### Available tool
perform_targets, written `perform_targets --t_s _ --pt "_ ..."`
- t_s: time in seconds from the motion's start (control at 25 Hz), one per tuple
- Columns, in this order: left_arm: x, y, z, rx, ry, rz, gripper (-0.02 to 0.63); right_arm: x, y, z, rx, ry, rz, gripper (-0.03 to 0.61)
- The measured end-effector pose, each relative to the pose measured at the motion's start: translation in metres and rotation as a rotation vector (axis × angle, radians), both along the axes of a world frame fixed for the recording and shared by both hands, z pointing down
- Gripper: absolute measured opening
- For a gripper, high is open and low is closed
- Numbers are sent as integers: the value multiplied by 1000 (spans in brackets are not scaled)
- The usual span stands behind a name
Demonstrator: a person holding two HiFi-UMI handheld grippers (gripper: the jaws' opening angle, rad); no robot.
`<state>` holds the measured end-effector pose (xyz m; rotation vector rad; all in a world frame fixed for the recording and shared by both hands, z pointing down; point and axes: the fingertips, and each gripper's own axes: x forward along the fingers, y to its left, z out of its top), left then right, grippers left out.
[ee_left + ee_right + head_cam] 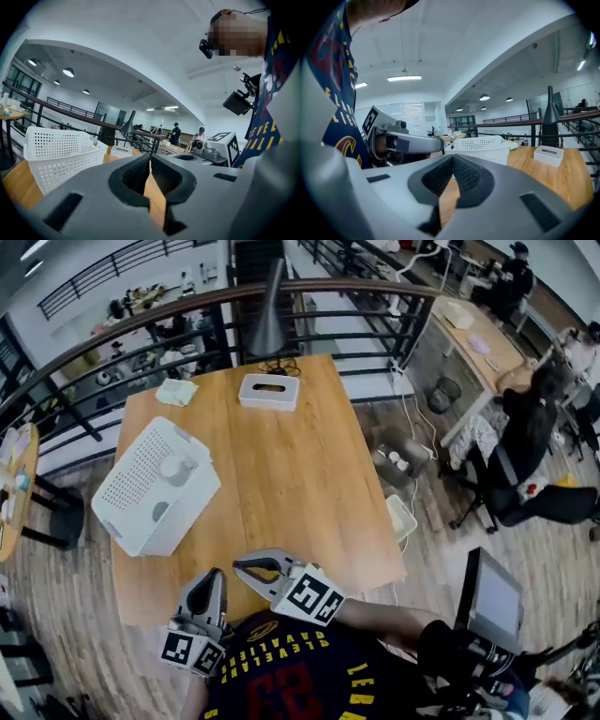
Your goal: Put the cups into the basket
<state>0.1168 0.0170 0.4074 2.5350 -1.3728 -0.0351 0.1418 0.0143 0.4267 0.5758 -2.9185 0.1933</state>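
Nearest, short of the white perforated plastic basket (141, 486) and over the near edge of the rectangular wooden table (291, 474): left gripper (218, 575), grey jaws pressed tip to tip, holding nothing. Just right of it, right gripper (238, 565), jaws likewise closed together and empty, tips aimed toward the left one. Both well apart from the basket, off its near right side.

Farther in, upright on the left part of the tabletop: the basket itself, with what look like two pale rounded cups (174, 468) inside, one nearer than the other.

Beyond the basket and to its right, close to the far edge: white rectangular tissue box (269, 391) with a dark slot on top. Straight beyond the basket, at the far left corner: crumpled pale green cloth (176, 391).

Farthest, past the basket's far right: tangle of black cable (278, 365), then a curved dark metal railing (187, 306).
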Motion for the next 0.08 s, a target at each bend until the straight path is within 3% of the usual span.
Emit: perform_targets --t_s 0.08 --pt "-1 -6 0 -10 17 -35 12 -4 -8 -5 30 -13 -29 12"
